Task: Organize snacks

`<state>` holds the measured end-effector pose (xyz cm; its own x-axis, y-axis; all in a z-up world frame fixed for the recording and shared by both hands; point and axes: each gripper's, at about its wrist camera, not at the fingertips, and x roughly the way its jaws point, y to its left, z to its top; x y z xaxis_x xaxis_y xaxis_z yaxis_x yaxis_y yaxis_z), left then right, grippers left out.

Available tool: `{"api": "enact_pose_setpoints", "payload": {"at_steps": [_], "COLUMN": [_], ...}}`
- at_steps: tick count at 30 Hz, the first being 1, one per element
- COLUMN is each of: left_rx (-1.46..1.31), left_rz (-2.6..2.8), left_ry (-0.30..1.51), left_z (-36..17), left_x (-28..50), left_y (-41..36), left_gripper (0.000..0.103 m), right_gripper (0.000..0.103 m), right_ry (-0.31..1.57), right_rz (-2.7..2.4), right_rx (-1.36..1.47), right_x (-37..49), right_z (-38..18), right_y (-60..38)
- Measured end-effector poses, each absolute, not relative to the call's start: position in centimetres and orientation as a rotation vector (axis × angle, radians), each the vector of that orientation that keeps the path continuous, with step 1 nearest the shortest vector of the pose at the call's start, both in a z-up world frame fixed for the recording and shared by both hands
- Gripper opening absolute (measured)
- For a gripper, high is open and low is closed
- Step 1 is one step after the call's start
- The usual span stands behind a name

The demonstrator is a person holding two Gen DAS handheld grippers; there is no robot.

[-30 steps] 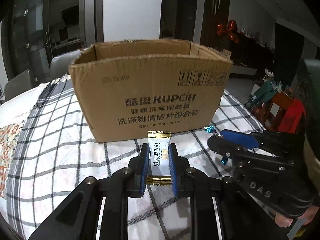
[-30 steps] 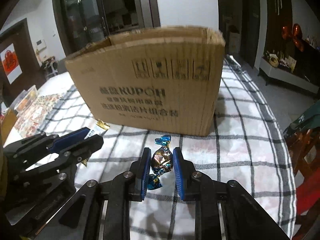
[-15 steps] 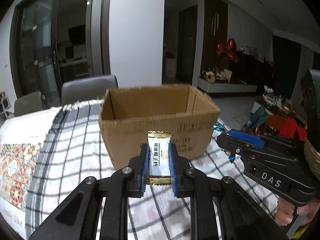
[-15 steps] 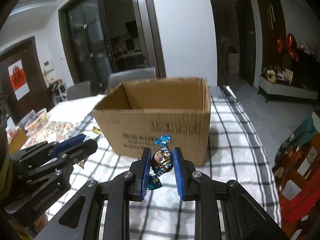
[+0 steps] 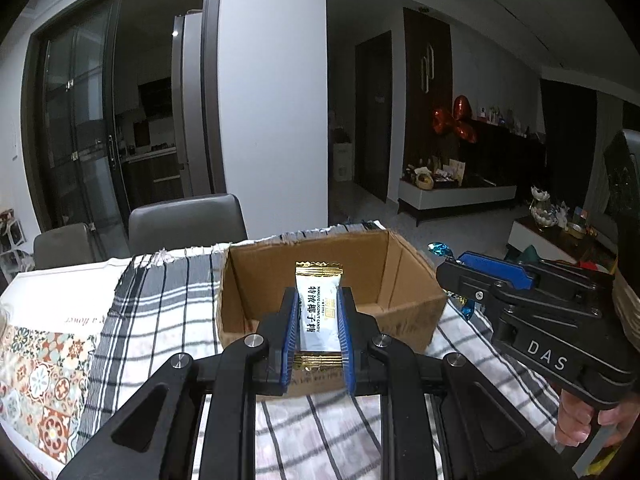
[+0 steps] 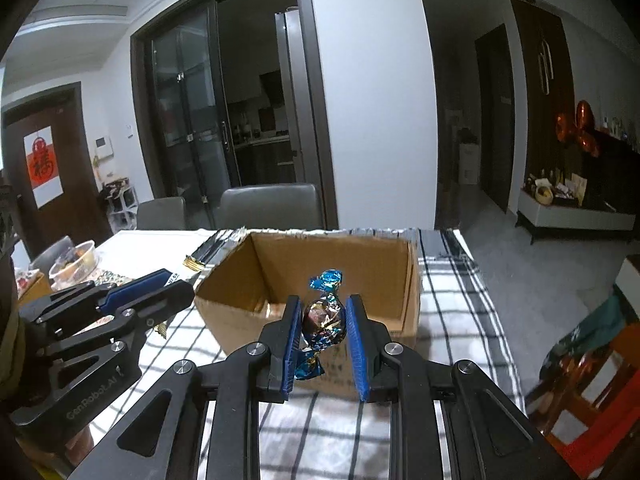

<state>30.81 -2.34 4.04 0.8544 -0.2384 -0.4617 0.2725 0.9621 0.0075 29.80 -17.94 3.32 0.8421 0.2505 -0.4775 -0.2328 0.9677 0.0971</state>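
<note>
My left gripper [image 5: 317,300] is shut on a white candy packet with gold ends [image 5: 318,312], held upright above the near wall of an open cardboard box [image 5: 404,276]. In the right wrist view my right gripper [image 6: 323,308] is shut on a foil-wrapped candy with blue twisted ends [image 6: 324,316], also raised in front of the same box [image 6: 248,280]. Each gripper shows in the other's view: the right gripper [image 5: 472,276] at the right, the left gripper [image 6: 160,288] at the left. The box inside looks empty as far as I can see.
The box stands on a black-and-white checked cloth [image 5: 160,300] over a table with a patterned mat [image 5: 36,360] at the left. A clear plastic tub [image 6: 76,264] sits far left. Grey chairs [image 5: 188,224] stand behind the table. A hand [image 5: 588,424] holds the right gripper's handle.
Both grippers have risen with their candies still held. The box's outer front wall filled the views before; now its open top and inside show below the fingertips.
</note>
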Motion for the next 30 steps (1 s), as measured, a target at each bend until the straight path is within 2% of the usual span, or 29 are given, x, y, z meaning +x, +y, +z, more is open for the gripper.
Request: {"api": "enact_pose_setpoints", "payload": {"at_steps": [15,17,19,22,25,28,29,30], "left_rx": [0.096,0.101,0.093,0.096,0.113,0.110,0.111,0.113], "left_rz": [-0.274,-0.254,-0.246,-0.225,-0.190,-0.186,-0.183,-0.175], "left_ry": [0.518,0.537,0.529,0.537,0.526,0.523,0.520,0.511], "left_z": [4.8,4.8,4.9,4.7,4.6,4.7,4.9,5.0], "left_x": [37.6,38.5,38.4,37.8,36.5,34.9,34.3,33.7], "left_y": [-4.1,-4.3,-4.2,-4.0,-4.0,-3.8,-3.7,-3.7], "left_gripper": [0.021,0.042,0.051,0.055,0.063,0.064,0.066,0.068], "right_gripper": [0.024,0.029,0.033,0.034,0.041,0.041,0.043,0.049], "right_ry": [0.544,0.566,0.575,0.586,0.580,0.571,0.564,0.559], "right_rz": [0.198,0.185,0.178,0.170,0.163,0.157,0.151,0.149], "right_rx": [-0.002,-0.003,0.005,0.015,0.024,0.019,0.022,0.026], "right_x": [36.1,36.9,37.1,36.6,35.3,33.6,32.7,32.2], "right_z": [3.6,3.4,3.3,3.1,3.0,3.1,3.2,3.4], "right_y": [-18.5,-18.7,-18.9,-19.5,-19.8,-19.6,-19.6,-19.6]}}
